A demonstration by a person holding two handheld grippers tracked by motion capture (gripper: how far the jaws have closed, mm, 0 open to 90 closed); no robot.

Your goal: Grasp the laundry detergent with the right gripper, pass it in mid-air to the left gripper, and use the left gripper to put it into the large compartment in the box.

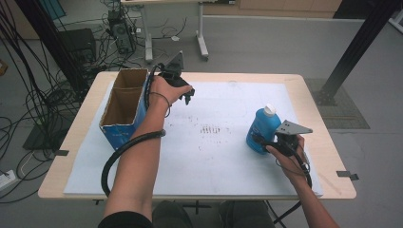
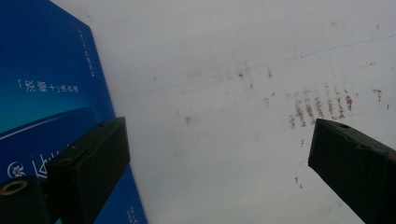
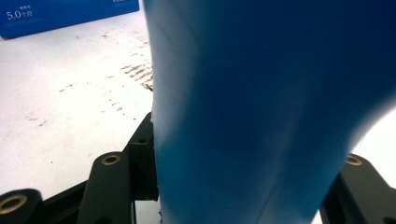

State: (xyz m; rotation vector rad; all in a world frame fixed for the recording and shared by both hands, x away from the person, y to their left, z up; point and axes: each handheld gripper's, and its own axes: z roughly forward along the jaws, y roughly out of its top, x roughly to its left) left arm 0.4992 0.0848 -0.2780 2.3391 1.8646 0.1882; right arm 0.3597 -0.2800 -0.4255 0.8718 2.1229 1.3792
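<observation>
Gripping the blue bottle (image 1: 263, 129) near the tabletop's right edge, the right gripper (image 1: 266, 142) has its jaws closed against the bottle's sides. The left gripper (image 1: 187, 95) hangs with jaws spread wide and empty just beside the open cardboard box (image 1: 124, 105) at the far left corner.

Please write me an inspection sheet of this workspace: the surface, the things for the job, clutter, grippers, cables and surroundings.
Surface: white sheet on a wooden table, with brownish scuff marks at its middle.
Job's things: blue bottle, white cap, upright at the right; open blue carton, empty, at the left.
Clutter: nothing seen.
Grippers: left gripper open over the sheet beside the carton; right gripper with fingers at both sides of the bottle.
Cables: black cable along the left forearm; many cables on the floor at the left.
Surroundings: grey floor, another table's legs behind.
</observation>
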